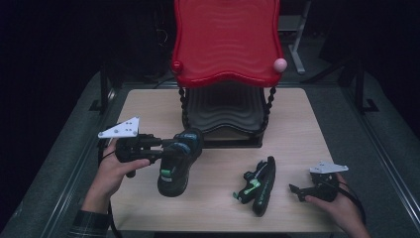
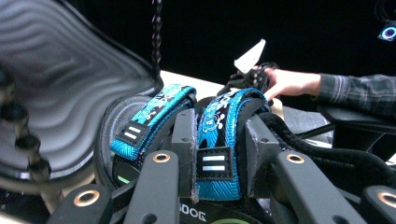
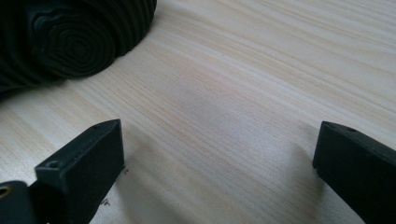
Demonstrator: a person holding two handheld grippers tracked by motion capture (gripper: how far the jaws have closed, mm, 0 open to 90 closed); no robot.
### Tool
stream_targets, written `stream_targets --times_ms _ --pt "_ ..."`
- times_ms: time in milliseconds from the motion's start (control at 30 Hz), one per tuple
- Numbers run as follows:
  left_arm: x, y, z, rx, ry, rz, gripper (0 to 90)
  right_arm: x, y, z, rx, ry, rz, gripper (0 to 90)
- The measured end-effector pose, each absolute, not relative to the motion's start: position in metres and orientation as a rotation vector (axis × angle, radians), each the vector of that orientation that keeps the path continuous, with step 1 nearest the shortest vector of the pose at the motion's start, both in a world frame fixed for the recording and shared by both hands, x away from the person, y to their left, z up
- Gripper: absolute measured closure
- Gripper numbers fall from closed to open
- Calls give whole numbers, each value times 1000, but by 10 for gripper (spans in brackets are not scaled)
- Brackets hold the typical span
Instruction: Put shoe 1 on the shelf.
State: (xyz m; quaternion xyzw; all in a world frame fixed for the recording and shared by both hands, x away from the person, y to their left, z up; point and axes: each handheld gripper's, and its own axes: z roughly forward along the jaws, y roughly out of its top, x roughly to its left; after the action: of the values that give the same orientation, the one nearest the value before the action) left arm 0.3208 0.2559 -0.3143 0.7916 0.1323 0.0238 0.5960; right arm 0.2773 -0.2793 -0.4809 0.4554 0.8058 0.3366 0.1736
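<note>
While left tool point(image 2: 219, 154) clamps shoe strap point(image 2: 217, 135), right tool point(image 3: 219, 172) gapes wide, empty.

only legible text: "doog", cut off, on black shoe point(image 2: 196, 215) tongue.

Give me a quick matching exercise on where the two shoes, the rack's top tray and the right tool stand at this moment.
Things:
1. Shoe with blue straps
2. Shoe with green accents
3. Red tray
4. Right tool

States:
A. Open, low over bare wood
B. Lying on its side on the table
C. Clamped in the left tool, its sole end down at the table
D. Top level of the rack, above a black tray

Pairs: 1-C, 2-B, 3-D, 4-A
</note>
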Motion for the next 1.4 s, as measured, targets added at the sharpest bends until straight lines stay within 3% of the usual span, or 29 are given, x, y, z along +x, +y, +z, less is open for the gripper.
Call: stream_targets --times_ms 533,1400 --pt "331 229 -269 1815 193 41 696 277 -279 -481 1292 2285 957 14" --pt "360 196 -166 1748 52 117 698 277 -279 -481 1297 2286 957 14"
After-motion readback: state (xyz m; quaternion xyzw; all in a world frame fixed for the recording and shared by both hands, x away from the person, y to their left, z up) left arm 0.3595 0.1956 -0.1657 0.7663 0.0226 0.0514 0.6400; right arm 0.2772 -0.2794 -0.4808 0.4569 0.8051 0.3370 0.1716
